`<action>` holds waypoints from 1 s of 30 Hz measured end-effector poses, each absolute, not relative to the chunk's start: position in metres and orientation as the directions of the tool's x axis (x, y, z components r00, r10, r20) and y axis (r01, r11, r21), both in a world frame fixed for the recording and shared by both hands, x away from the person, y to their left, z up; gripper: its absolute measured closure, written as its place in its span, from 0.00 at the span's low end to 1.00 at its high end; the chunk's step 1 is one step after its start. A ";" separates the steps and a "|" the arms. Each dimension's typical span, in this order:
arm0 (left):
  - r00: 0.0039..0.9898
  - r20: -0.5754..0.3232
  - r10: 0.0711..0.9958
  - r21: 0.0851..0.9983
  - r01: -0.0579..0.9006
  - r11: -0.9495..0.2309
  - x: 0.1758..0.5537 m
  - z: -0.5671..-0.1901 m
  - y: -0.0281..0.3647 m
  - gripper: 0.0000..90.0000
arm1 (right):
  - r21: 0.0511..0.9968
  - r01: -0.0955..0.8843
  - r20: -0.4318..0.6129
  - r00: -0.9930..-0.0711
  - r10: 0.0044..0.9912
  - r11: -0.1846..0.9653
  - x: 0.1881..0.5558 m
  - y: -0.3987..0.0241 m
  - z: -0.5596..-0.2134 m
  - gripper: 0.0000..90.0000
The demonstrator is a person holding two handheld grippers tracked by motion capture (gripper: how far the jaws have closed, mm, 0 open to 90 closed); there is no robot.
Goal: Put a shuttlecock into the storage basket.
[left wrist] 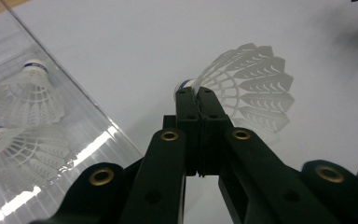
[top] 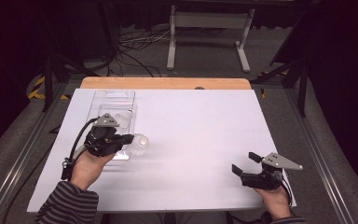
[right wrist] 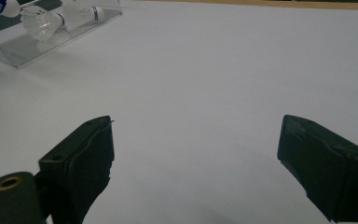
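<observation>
Shuttlecock (left wrist: 247, 88) is pinched by its skirt edge in your left gripper (left wrist: 199, 95), jaws fully closed, just beside the clear tray (left wrist: 81, 123). Thin grip: a jerk could drop it or crush the skirt. Right gripper (right wrist: 196, 154) rests wide open, empty.

From my seat, the bench (top: 191, 140) wears a smooth, matt white sheet, with bare varnished wood showing along its far edge. The shuttlecock (left wrist: 249, 91) in my left claw (left wrist: 198, 95) has a translucent white plastic skirt, finely ribbed. The tray (left wrist: 81, 135) near the bench's far left corner is clear, glossy plastic that catches glare. Both claws look matt black plastic, the right claw (right wrist: 196, 163) too, with small brass-coloured rivets.
</observation>
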State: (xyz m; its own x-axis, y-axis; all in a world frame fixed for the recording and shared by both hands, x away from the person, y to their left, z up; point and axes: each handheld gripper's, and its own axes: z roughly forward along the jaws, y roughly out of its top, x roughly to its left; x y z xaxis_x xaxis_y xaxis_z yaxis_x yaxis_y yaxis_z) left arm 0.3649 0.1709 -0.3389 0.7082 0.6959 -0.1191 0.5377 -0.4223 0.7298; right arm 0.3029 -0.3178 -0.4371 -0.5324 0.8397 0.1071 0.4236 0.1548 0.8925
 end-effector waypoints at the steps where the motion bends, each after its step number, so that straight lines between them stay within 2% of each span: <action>1: 0.706 -0.123 0.698 0.731 0.540 -0.418 0.365 -0.339 0.172 1.00 | 0.892 0.424 0.107 -0.532 0.840 0.155 0.303 -0.318 -0.437 0.13; 30: 0.605 -0.123 0.787 0.745 0.580 -0.329 0.383 -0.327 0.216 0.99 | 0.893 0.424 0.109 -0.531 0.840 0.152 0.303 -0.318 -0.437 0.13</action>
State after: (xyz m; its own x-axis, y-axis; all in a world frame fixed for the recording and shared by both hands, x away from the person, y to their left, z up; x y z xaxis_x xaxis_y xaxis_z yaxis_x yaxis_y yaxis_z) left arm 0.3830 0.2159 -0.3274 0.6048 0.7868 -0.1231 0.5798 -0.3291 0.7454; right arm 0.3030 -0.3184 -0.4372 -0.5308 0.8404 0.1094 0.4242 0.1517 0.8928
